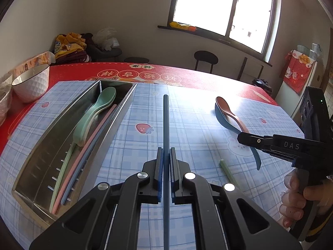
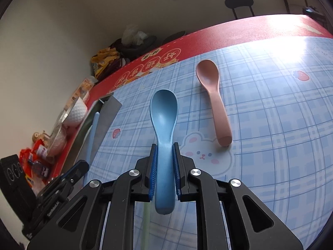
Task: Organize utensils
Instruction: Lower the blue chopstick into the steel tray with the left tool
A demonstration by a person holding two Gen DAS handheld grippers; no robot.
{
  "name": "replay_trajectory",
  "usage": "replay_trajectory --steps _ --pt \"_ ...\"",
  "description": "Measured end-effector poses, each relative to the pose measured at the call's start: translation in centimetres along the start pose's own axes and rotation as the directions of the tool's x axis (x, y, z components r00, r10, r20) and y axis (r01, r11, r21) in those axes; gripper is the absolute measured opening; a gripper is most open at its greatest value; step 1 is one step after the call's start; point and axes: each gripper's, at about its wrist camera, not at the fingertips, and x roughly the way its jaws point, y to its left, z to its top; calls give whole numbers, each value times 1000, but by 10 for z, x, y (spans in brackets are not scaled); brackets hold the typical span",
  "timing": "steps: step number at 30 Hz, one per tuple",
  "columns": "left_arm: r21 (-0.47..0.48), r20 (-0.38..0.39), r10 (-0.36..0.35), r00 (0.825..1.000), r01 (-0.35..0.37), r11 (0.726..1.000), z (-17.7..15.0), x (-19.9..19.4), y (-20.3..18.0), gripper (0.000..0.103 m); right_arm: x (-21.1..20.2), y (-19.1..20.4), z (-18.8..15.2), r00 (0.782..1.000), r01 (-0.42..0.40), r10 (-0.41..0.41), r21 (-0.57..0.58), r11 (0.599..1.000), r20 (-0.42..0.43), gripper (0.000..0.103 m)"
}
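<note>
Chopsticks and spoons lie spread over a surface (image 1: 187,108) covered in blue checked cloth with strawberry and rabbit prints. The left claw (image 1: 166,152) is clamped on a dark blue chopstick (image 1: 165,120), which runs straight ahead between the ribbed blue pads and points toward the far edge of the cloth. To its left sits a long steel tray (image 1: 41,145), set at an angle, holding a green spoon (image 1: 97,112) and, alongside it, a green, a pink and a blue chopstick. A white bowl (image 1: 31,83) stands beyond the tray on the red border.

On the right, the right claw (image 2: 165,148) grips a blue spoon (image 2: 164,112) by the handle, bowl end forward and facing up; the handle's butt sticks out behind the pads. Seen from the left wrist, this spoon is held on edge above the cloth, with a person's hand (image 1: 297,198) wrapped around the tool's grip. A pink spoon (image 2: 214,95) rests on the cloth just right of the blue one, apart from it, its handle end near the rabbit print. A pale green chopstick (image 1: 226,170) lies loose on the cloth between the two tools. Beyond the surface are a bright window (image 1: 224,4), a round black stool (image 1: 205,57) and a heap of clothes.
</note>
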Motion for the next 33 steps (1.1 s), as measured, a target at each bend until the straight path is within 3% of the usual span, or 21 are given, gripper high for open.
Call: replay_trajectory --steps 5,23,33 --pt "22 -6 14 1000 -14 1000 2 -7 3 6 2 9 -6 999 -46 46 20 999 18 14" --pt "6 -4 -7 1000 7 1000 17 -38 26 6 -5 12 -18 997 -53 50 46 998 61 14" --pt "-14 6 15 1000 -15 1000 28 -53 46 6 -7 7 -20 995 -75 71 54 996 71 14"
